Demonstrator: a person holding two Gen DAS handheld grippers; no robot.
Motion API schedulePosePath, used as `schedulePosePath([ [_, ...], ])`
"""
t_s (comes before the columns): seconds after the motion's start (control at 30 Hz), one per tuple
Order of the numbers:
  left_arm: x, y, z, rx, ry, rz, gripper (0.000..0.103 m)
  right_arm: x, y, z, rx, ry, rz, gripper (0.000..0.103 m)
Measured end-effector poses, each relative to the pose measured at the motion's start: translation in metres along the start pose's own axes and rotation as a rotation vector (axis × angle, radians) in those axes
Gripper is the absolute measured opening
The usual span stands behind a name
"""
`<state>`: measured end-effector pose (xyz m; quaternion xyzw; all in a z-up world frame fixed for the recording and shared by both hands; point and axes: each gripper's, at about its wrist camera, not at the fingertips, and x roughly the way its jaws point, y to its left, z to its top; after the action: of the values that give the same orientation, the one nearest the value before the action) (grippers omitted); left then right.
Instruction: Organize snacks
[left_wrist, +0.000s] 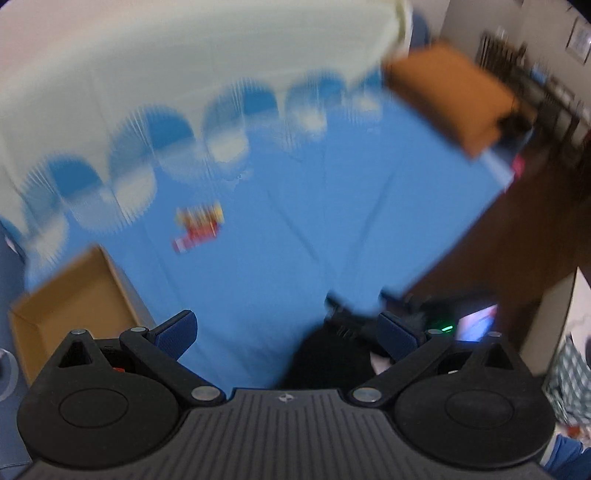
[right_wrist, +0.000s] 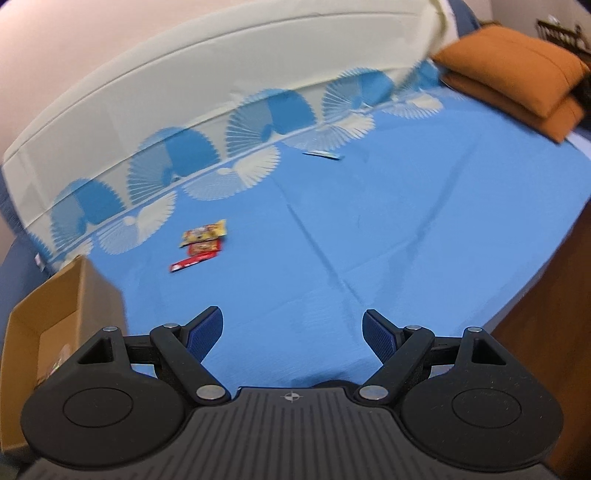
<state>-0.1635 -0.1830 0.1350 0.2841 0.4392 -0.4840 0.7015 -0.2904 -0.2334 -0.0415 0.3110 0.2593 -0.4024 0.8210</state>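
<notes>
Plainly, both tongs gape empty over the blue bed.

Left tongs (left_wrist: 286, 334) and right tongs (right_wrist: 293, 332) stand wide apart with nothing between them. Up and left of the right tongs, mid-frame, lie the snack packets (right_wrist: 201, 243), clustered and touching, the red one's long axis slanting toward upper right. Neither hand looks clearly nearer. At lower left sits the cardboard box (right_wrist: 33, 325). Printing on the wrappers is too small to read.

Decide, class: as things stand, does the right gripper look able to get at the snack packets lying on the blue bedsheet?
Probably yes. The right gripper is open and empty, and only bare bedsheet lies between it and the snack packets.
</notes>
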Motion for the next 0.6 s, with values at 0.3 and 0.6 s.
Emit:
schedulePosePath([
  [0.3,0.174,0.113,0.075,-0.300,0.124,0.155,0.103,0.069,-0.055,0.020,0.082,0.047,-0.033,0.086],
  [0.6,0.311,0.191,0.135,-0.401,0.151,0.352,0.103,0.140,-0.070,0.053,0.074,0.061,-0.035,0.087],
])
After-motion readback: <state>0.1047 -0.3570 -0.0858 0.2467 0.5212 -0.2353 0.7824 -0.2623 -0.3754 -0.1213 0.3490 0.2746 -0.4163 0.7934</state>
